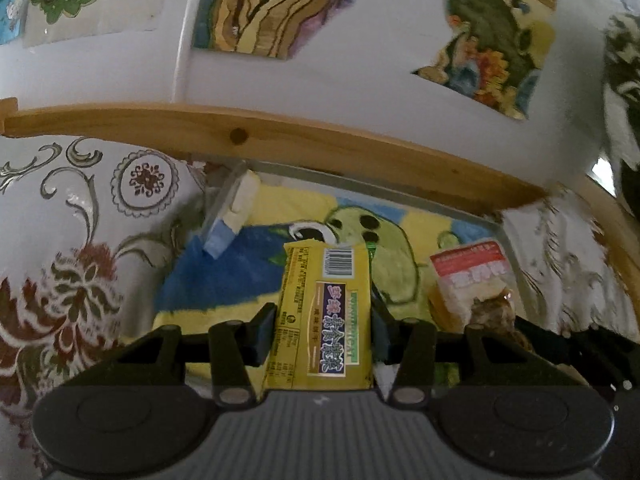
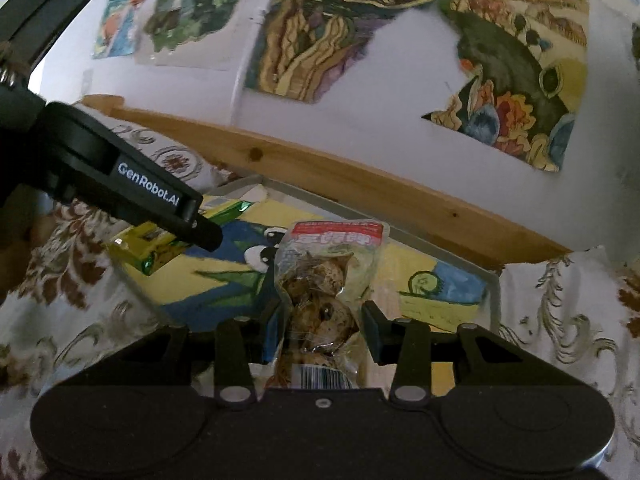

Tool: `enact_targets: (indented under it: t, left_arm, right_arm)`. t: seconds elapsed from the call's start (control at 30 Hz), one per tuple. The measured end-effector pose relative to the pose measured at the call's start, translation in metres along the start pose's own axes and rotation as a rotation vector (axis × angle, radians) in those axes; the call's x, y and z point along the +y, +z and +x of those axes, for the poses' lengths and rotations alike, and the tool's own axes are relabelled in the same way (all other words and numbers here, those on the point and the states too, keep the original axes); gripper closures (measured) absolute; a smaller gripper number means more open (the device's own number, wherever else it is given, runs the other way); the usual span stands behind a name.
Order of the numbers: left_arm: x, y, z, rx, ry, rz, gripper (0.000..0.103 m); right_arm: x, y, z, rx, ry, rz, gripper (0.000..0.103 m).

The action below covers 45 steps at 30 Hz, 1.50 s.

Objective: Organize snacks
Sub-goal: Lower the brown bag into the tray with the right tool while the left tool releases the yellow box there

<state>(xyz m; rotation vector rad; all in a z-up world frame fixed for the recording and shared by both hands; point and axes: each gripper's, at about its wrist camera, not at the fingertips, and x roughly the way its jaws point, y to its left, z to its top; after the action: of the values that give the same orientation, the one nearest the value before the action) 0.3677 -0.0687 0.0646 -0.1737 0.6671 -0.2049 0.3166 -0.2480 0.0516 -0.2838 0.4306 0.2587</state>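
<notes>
My left gripper (image 1: pixel 323 314) is shut on a yellow snack packet (image 1: pixel 320 280) with a barcode and a dark label, held over the tray (image 1: pixel 360 185). The tray has a grey metal rim and a colourful drawing on its floor. In the right wrist view the same packet (image 2: pixel 146 246) shows yellow and green under the left gripper's black fingers (image 2: pixel 202 234). My right gripper (image 2: pixel 320 314) is shut on a clear bag of speckled eggs (image 2: pixel 320 280) with a red label, above the tray's (image 2: pixel 440 251) near side. The left wrist view shows that bag (image 1: pixel 468 280) at the right.
A small blue and white pack (image 1: pixel 230 216) leans against the tray's left wall. A floral cloth (image 1: pixel 80 220) covers the table around the tray. A wooden rail (image 1: pixel 280 136) runs behind it, below a white wall with painted pictures (image 2: pixel 320 28).
</notes>
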Motion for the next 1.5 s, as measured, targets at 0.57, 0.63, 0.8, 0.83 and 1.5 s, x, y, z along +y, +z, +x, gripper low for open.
enact_targets:
  t: [0.57,0.63,0.8,0.83,1.5]
  left_arm:
    - [0.006,-0.001,0.048,0.065,0.074,-0.018,0.05]
    - [0.005,-0.001,0.05,0.077,0.078,-0.02,0.05]
    - [0.006,-0.001,0.054,0.107,0.077,-0.036,0.05]
    - [0.006,0.0,0.054,0.111,0.076,-0.04,0.049]
    - [0.001,0.011,-0.006,-0.062,0.066,-0.039,0.007]
  right_arm:
    - [-0.008,-0.009,0.043,0.071,0.011,0.055,0.057]
    - [-0.007,-0.009,0.045,0.074,0.013,0.05,0.056]
    - [-0.004,-0.01,0.048,0.087,0.016,0.037,0.053]
    - [-0.005,-0.01,0.048,0.087,0.02,0.037,0.052]
    - [-0.01,0.004,-0.01,-0.075,-0.041,0.1,0.006]
